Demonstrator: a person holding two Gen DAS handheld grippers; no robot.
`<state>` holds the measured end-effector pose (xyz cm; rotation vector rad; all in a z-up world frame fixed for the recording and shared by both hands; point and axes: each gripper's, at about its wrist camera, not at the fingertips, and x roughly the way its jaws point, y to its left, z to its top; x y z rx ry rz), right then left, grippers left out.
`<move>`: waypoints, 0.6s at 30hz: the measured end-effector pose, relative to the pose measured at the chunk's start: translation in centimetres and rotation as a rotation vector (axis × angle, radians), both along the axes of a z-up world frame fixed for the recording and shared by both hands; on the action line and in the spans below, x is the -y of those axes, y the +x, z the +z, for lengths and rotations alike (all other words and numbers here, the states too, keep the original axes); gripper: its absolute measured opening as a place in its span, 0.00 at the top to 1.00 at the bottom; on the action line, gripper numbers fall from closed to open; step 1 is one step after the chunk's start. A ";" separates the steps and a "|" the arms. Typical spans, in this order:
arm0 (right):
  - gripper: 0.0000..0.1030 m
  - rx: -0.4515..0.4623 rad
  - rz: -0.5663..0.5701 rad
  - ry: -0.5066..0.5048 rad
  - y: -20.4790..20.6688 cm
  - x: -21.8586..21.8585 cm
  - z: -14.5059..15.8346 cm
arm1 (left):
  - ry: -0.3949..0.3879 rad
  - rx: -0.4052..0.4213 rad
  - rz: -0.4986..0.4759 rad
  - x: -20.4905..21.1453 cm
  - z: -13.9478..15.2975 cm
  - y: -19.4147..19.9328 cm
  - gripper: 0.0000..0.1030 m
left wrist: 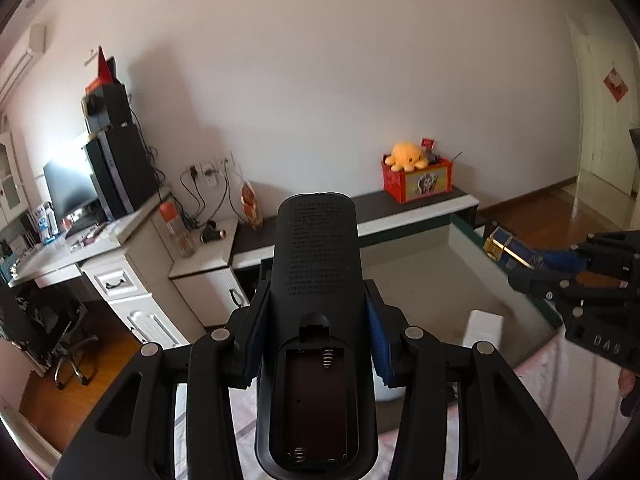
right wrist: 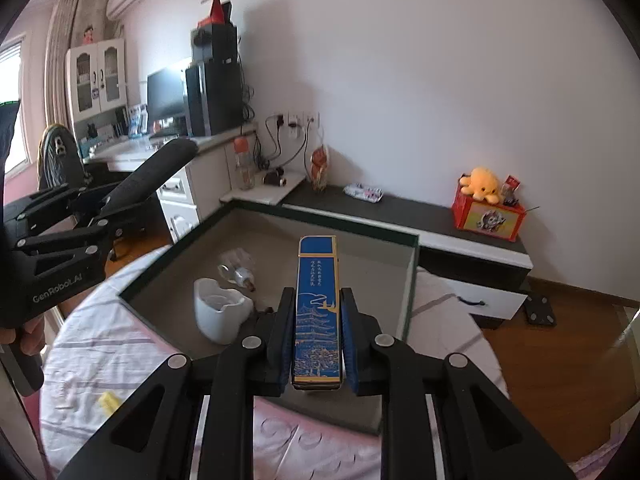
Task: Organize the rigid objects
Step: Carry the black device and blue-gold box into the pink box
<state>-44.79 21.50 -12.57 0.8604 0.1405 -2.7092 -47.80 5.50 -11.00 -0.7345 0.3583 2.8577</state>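
Remote control [left wrist: 316,264], cover off, sits clamped mid-body in my left gripper [left wrist: 316,332] above the grey tray [right wrist: 412,280]; right gripper [right wrist: 317,336] pinches the blue box [right wrist: 317,300]. Both stiff, probably light, slick-sided.

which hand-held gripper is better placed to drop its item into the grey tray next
Right, probably. The right hand-held gripper holds the blue box directly over the grey tray. The left hand-held gripper holds the black remote raised, off to the tray's left.
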 end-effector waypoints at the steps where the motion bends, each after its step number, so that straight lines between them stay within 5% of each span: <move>1: 0.80 0.016 0.003 0.002 -0.7 0.1 -0.6 | 0.002 0.012 0.002 0.0 -0.6 -0.6 0.57; 9: 0.80 0.119 0.020 0.007 -4.2 0.6 -5.3 | -0.014 0.099 0.013 -0.2 -4.6 -3.6 0.57; 18: 0.80 0.155 0.057 -0.026 -4.7 0.9 -6.8 | -0.013 0.145 0.035 0.5 -6.4 -4.3 0.57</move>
